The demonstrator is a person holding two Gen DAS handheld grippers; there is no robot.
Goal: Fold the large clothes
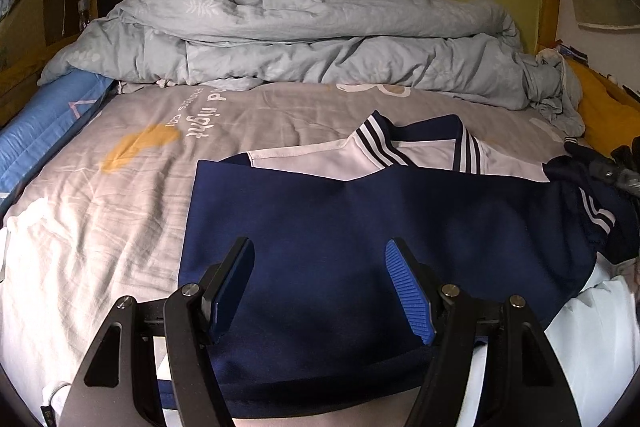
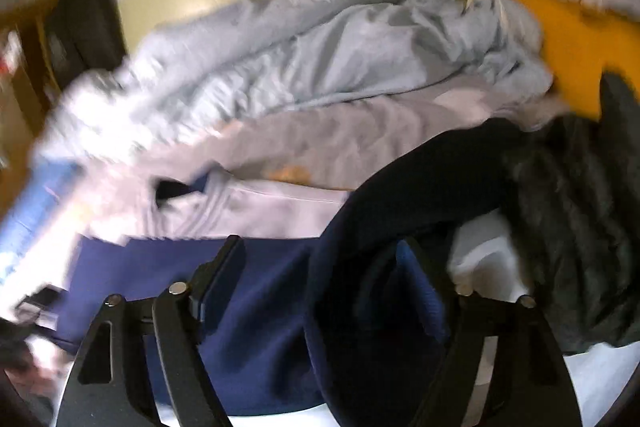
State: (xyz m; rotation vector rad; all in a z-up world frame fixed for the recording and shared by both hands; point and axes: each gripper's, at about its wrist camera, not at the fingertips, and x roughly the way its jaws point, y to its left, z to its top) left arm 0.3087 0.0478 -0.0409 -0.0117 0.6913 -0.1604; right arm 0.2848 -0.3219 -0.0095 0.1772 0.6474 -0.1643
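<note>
Navy-and-white jacket is lying across the lower centre of the left wrist view, flat on the grey printed bed sheet, striped collar pointing toward the top of the frame and the crumpled pale-blue duvet bunched behind it. Left gripper is hovering low over the navy body panel, jaws spread, nothing between the pads. Right gripper is sitting at the bottom centre of its own blurred view, jaws also spread; a dark navy fold, probably the sleeve, is draping around the right-hand finger, but I'm not seeing the pads pressing on it, so reading it as not gripped. Dark fuzzy garment is piled at the right of that frame, touching or just beside the sleeve; hard to tell which through the blur. My read: left side is already tucked square, right sleeve is the step in hand. To do it well: be pinching the sleeve near the cuff stripes, not mid-fabric, and be lifting clear of the fuzzy pile before carrying it across toward frame left. Left jaws should be pressing down on the body panel as an anchor so the slick fabric isn't sliding on the sheet. Be laying the sleeve parallel to the side edge, then smoothing outward. Risk: snagging the neighbouring garment with the same pinch.
</note>
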